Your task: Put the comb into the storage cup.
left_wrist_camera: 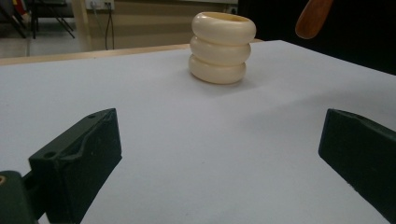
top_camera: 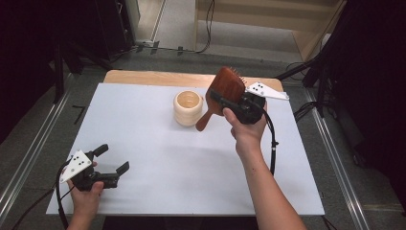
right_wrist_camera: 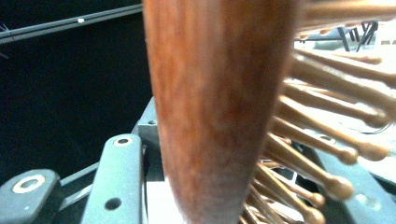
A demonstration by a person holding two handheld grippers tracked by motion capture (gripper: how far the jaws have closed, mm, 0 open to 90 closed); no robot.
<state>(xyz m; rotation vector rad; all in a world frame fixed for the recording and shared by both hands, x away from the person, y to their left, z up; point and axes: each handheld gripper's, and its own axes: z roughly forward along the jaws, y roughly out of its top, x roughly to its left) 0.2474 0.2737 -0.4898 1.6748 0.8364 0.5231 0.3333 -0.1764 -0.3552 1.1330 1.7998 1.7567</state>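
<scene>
No legible text, seemingly.

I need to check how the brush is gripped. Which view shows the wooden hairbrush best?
The high view: the whole reddish-brown wooden paddle hairbrush shows there, head held in the right claw, handle angled down beside the cream ribbed cup. The right gripper view gives a blurred close-up of its back and bristles; the left gripper view catches just its handle tip.
</scene>
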